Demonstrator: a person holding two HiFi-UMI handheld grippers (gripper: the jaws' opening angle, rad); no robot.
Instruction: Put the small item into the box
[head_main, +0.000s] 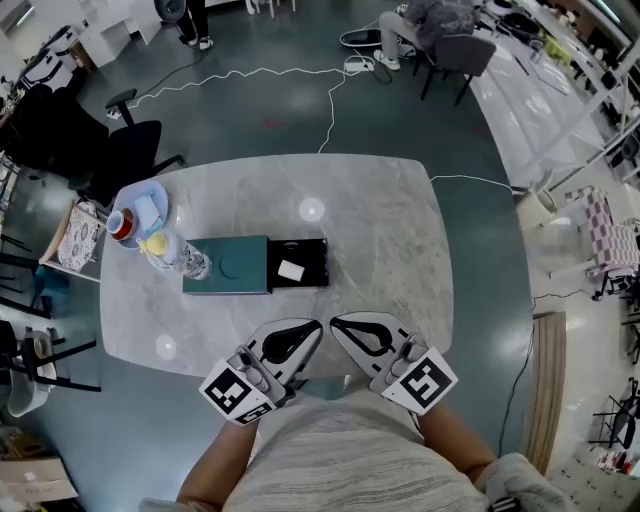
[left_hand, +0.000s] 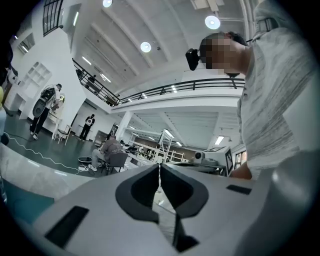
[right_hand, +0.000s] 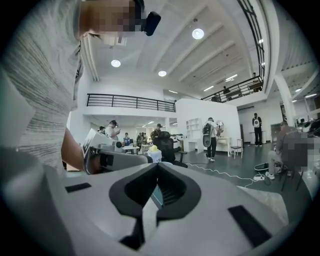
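In the head view a teal box (head_main: 227, 265) lies on the marble table (head_main: 390, 230), with its black inner tray (head_main: 318, 262) slid out to the right. A small white item (head_main: 291, 269) rests inside that tray. Both grippers hover near the table's front edge, tips pointing toward each other, a short way in front of the box. My left gripper (head_main: 316, 325) is shut with nothing between its jaws, as the left gripper view (left_hand: 160, 167) confirms. My right gripper (head_main: 334, 322) is shut and empty too, seen close in the right gripper view (right_hand: 157, 165).
A clear bottle (head_main: 186, 261) lies against the box's left end. Behind it sits a blue plate (head_main: 150, 193) with a red-capped jar (head_main: 121, 226). Black office chairs (head_main: 120, 150) stand left of the table. A white cable (head_main: 330, 100) runs across the floor beyond.
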